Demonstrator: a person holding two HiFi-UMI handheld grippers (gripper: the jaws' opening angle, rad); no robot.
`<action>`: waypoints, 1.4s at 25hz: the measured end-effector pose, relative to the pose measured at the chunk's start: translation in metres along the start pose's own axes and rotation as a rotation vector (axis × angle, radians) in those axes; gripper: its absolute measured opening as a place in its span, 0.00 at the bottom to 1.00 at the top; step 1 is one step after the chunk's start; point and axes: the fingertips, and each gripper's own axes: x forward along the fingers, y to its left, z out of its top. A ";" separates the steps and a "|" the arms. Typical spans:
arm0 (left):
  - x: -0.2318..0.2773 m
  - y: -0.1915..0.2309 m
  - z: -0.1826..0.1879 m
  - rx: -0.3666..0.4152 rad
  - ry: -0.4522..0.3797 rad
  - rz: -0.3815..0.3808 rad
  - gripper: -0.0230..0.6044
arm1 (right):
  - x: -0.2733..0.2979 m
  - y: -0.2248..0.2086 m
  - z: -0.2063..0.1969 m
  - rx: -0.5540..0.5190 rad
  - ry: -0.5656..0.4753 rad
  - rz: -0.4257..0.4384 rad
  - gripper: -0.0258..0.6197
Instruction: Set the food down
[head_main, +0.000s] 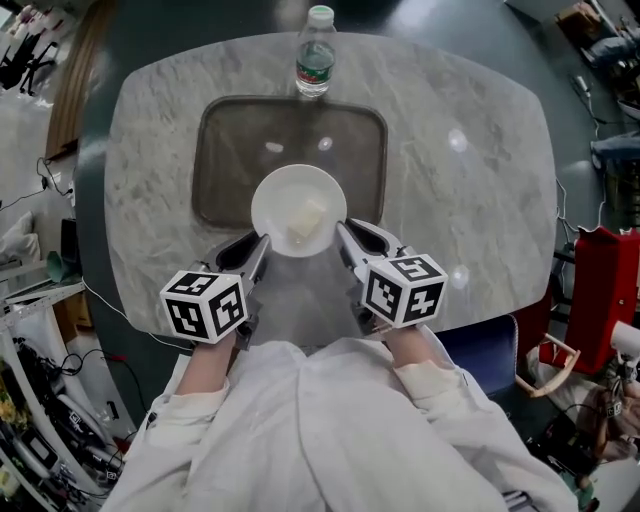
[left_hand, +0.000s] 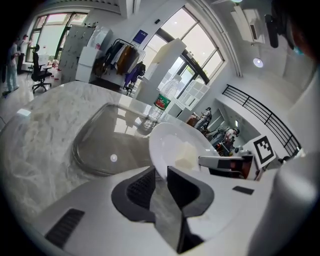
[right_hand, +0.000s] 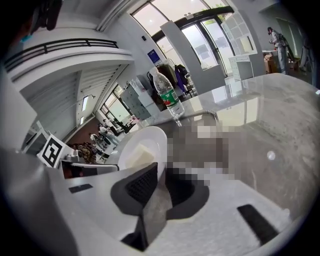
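A white bowl (head_main: 298, 208) with a pale block of food (head_main: 308, 217) in it hangs over the near edge of a dark grey tray (head_main: 225, 160) on the marble table. My left gripper (head_main: 257, 250) is shut on the bowl's left rim and my right gripper (head_main: 343, 238) is shut on its right rim. In the left gripper view the bowl (left_hand: 172, 145) rises tilted just beyond the jaws, the food (left_hand: 185, 154) inside it. In the right gripper view the bowl (right_hand: 141, 145) stands at the jaws with the food (right_hand: 137, 155) visible.
A plastic water bottle (head_main: 316, 52) with a green label stands at the tray's far edge. The marble table (head_main: 470, 190) ends in a rounded edge all around. A red bin (head_main: 605, 290) and cables lie on the floor at the sides.
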 end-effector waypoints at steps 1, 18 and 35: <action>0.003 0.003 0.003 -0.002 0.003 -0.001 0.15 | 0.005 -0.001 0.004 -0.003 0.000 -0.003 0.10; 0.055 0.041 0.040 0.028 0.052 0.004 0.15 | 0.060 -0.029 0.033 -0.007 0.042 -0.050 0.10; 0.071 0.059 0.049 0.090 0.122 0.027 0.15 | 0.086 -0.037 0.028 -0.064 0.135 -0.099 0.10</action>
